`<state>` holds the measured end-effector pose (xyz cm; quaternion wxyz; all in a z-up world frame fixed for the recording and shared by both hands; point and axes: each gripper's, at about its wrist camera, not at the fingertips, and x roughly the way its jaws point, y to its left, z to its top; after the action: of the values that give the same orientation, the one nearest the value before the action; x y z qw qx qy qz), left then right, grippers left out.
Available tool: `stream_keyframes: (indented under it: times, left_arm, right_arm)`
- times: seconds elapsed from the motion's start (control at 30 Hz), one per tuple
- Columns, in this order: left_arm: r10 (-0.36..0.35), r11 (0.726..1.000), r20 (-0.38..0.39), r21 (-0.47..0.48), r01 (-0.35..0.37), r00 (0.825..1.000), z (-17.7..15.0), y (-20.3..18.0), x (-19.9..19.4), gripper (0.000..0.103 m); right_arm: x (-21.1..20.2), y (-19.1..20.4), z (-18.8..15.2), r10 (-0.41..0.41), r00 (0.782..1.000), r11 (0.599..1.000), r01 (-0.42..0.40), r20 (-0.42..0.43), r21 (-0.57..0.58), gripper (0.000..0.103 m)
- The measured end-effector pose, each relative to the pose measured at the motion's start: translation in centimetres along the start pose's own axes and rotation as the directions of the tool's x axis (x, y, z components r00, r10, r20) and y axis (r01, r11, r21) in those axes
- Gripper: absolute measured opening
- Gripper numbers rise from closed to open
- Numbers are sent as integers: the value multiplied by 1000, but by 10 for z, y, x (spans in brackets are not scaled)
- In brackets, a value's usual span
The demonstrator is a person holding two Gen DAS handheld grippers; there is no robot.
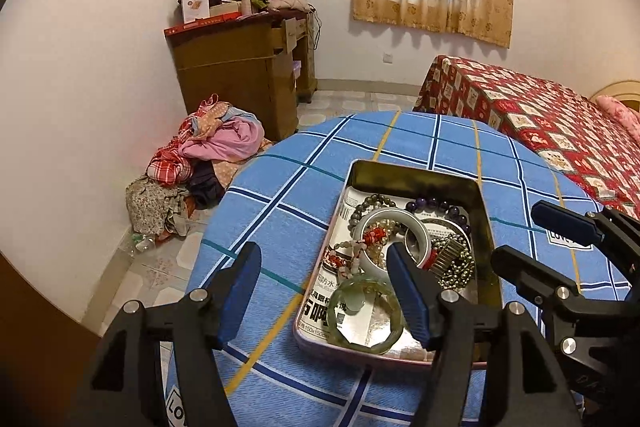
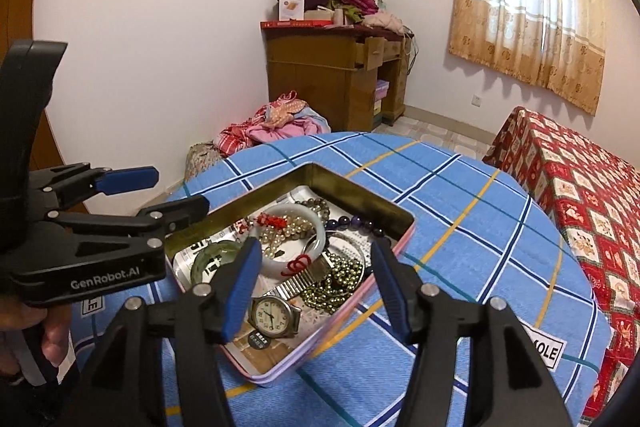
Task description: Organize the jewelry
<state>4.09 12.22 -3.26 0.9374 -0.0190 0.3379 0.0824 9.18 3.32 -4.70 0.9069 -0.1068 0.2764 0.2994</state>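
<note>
An open pink tin [image 1: 356, 349] [image 2: 280, 379] sits on a blue checked cloth and holds jewelry: a green jade bangle [image 1: 366, 315] [image 2: 214, 255], a white bangle [image 1: 412, 223] [image 2: 294, 255], purple beads [image 1: 440, 207] [image 2: 360, 223], a metal bead chain [image 1: 456, 267] [image 2: 336, 281] and a wristwatch [image 2: 274, 315]. My left gripper [image 1: 324, 291] is open over the tin's near left side, empty. My right gripper [image 2: 316, 287] is open above the watch and chain, empty. Each gripper shows in the other's view: right gripper [image 1: 532, 239], left gripper [image 2: 176, 193].
The round table [image 1: 280, 187] [image 2: 480, 227] has a blue checked cloth. A bed with a red patterned cover [image 1: 540, 123] [image 2: 580, 195] stands to the right. A wooden desk [image 1: 240, 75] [image 2: 340, 75] and a clothes pile [image 1: 200, 155] [image 2: 272, 127] lie beyond.
</note>
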Motion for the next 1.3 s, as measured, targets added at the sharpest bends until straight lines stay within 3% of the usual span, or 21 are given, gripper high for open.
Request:
stream_keyframes:
  times: [0.67,1.3]
  left_arm:
    - [1,1000,3,-1,-1,1000,1,1,-3,66]
    - [4,1000,5,1,-4,1000,2,1,-2,66]
  right_arm:
    - [-7,-6,1,-12,1000,1000,12,24,-5,69]
    - [-9,-6,1,-14,999,1000,14,32,-7,71]
